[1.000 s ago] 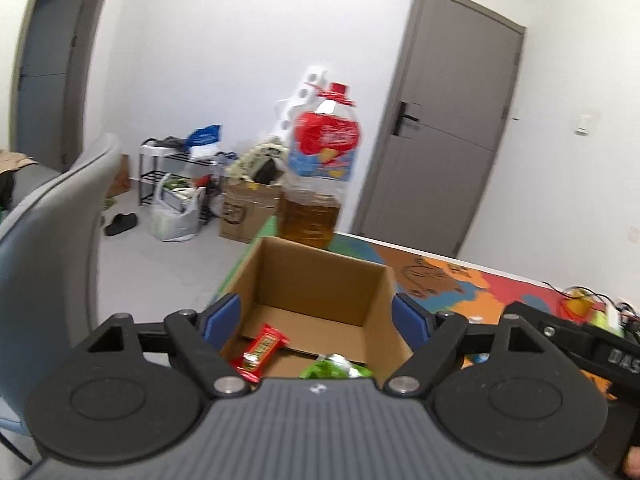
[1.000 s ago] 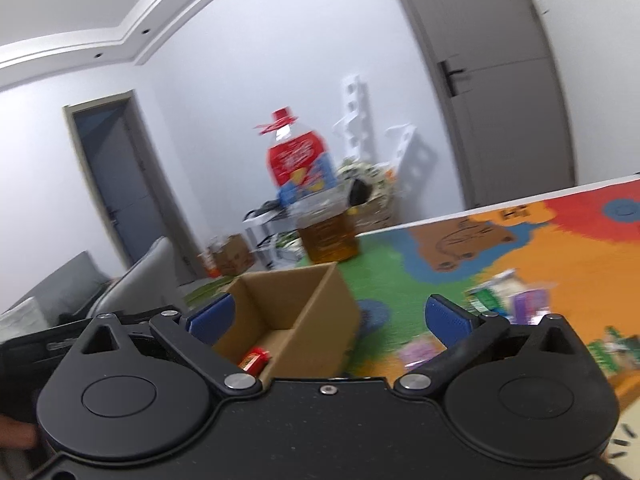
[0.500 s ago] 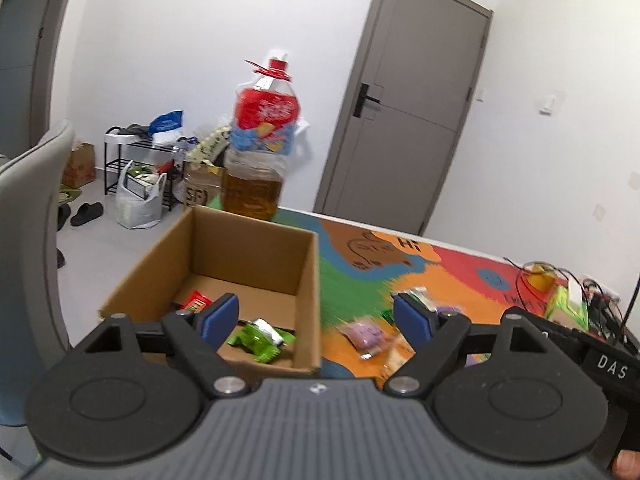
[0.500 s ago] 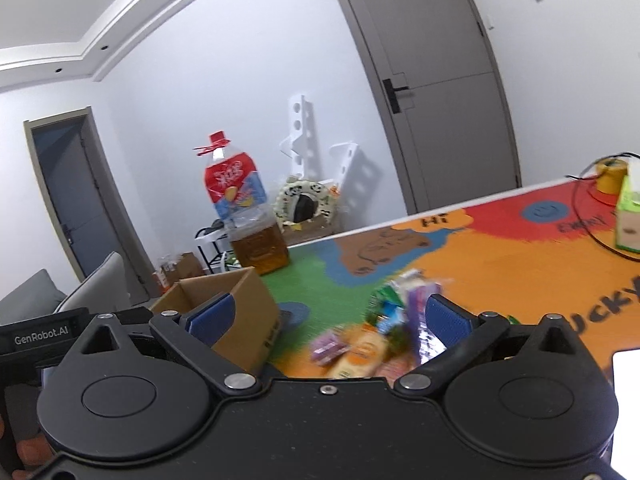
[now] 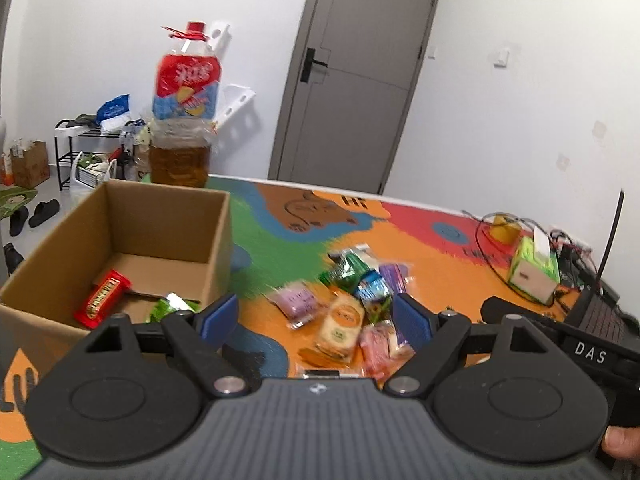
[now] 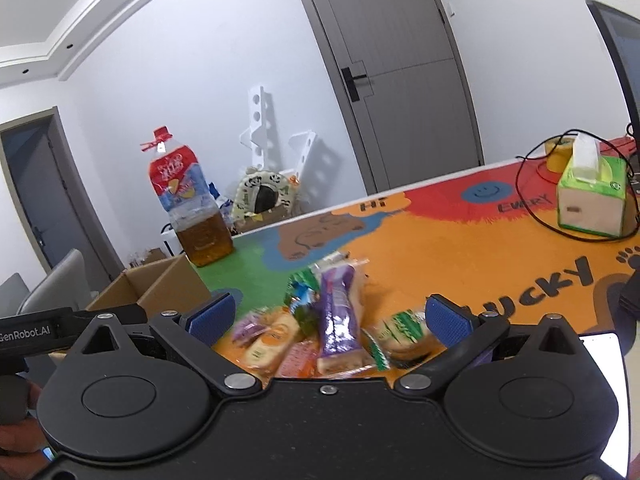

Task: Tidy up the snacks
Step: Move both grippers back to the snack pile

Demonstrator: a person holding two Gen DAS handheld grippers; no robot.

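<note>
Both grippers are held spread and empty above a heap of snack packets point(image 5: 352, 308) on the colourful table mat point(image 6: 460, 264), the left gripper point(image 5: 316, 318) and right gripper point(image 6: 326, 318) each framing the pile just ahead of the blue pads. Only from the left wrist is the inside of the cardboard box point(image 5: 160, 216) seen, left of the jaws, with a red bar point(image 5: 102, 300) and green packet point(image 5: 170, 306) inside. Only from the right wrist is a purple packet point(image 6: 338, 312) shown atop the heap.

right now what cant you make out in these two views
- Snack pile: motion blur in both views, so the wrapper print is unreadable.
- Near edge of the pile: hidden behind each gripper's body in its own view.
- Cardboard box: in the left wrist view the green packet is partly hidden by the left gripper; in the right wrist view the box's inside does not show.
- Bottle: label blurred.
</note>
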